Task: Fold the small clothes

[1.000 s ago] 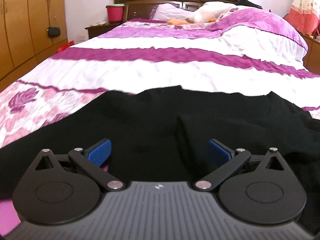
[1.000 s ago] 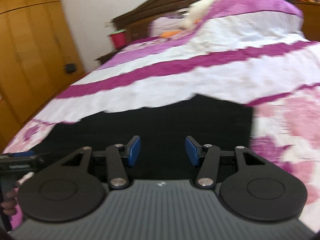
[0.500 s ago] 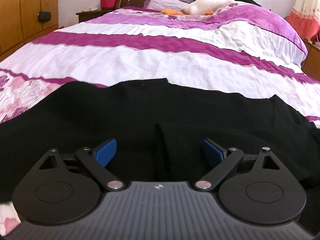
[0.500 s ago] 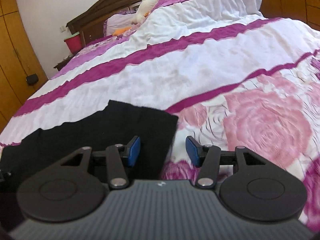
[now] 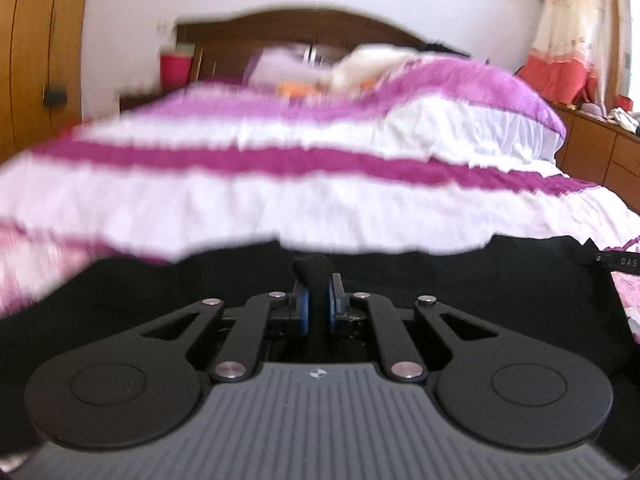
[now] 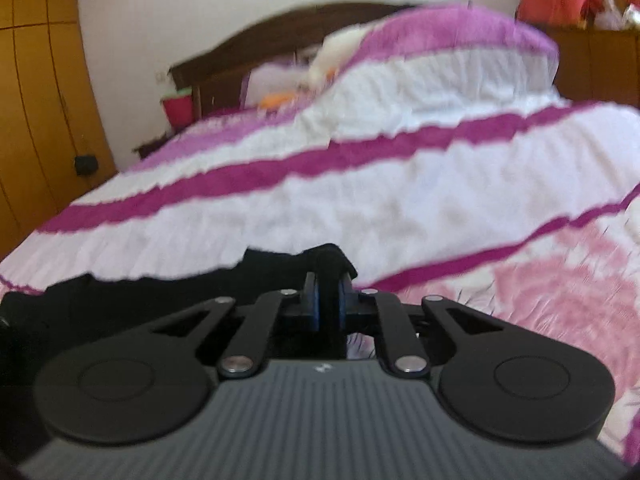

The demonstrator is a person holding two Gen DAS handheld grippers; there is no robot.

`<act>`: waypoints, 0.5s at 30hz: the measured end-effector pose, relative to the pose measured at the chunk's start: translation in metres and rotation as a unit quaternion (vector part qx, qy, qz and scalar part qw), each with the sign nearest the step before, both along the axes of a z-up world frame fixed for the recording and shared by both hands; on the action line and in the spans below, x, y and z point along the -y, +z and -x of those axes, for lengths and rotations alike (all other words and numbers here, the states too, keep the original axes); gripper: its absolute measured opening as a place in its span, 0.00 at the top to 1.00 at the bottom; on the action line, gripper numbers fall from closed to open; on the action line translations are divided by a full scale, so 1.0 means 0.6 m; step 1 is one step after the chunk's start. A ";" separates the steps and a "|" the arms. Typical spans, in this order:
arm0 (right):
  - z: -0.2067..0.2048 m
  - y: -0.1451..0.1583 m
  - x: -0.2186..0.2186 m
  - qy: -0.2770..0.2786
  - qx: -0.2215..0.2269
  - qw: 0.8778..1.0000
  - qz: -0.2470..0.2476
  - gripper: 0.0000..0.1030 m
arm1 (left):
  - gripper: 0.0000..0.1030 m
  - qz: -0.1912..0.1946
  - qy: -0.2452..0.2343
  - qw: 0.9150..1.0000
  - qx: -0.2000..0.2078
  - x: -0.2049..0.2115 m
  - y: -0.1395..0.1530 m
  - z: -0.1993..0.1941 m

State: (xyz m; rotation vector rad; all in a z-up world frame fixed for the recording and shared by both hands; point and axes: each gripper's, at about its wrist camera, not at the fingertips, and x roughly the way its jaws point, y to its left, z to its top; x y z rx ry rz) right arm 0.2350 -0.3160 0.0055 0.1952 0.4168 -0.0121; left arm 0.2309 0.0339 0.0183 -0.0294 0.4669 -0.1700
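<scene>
A black garment (image 5: 480,280) lies spread over the near part of the bed. In the left wrist view my left gripper (image 5: 316,300) has its jaws closing tight on a raised fold of this cloth, and the blue pads (image 5: 304,308) press it from both sides. In the right wrist view the black garment (image 6: 160,292) reaches in from the left. Its right-hand corner is bunched between the blue pads (image 6: 316,300) of my right gripper (image 6: 328,296), whose jaws are closing on it too. Part of the garment is hidden under both gripper bodies.
The bedspread (image 6: 400,200) is white with purple stripes and pink flowers. Pillows (image 5: 380,64) lie by the dark wooden headboard (image 5: 304,28). A red bin (image 5: 176,68) stands at the back left beside a wooden wardrobe (image 6: 36,100). A low cabinet (image 5: 600,152) lines the right side.
Both grippers went from open above the garment to shut on pinched folds of it. The right gripper shifted back left onto the garment's right corner. Both views are now blurred.
</scene>
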 end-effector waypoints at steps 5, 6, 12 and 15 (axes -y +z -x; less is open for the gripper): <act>-0.020 -0.024 -0.012 -0.012 -0.027 0.999 0.040 0.89 | 0.89 -0.047 -0.007 0.999 -0.024 0.019 -0.022 -0.036; -0.026 -0.029 -0.014 -0.012 -0.041 0.998 0.045 0.88 | 0.89 -0.060 -0.005 0.997 -0.043 0.021 -0.036 -0.047; -0.034 -0.033 -0.019 -0.015 -0.074 0.995 0.062 0.78 | 0.44 -0.086 0.046 0.994 -0.056 0.001 -0.058 -0.054; -0.021 -0.019 -0.020 -0.017 -0.072 0.995 0.068 0.72 | 0.42 -0.080 0.056 0.993 -0.059 -0.028 -0.043 -0.043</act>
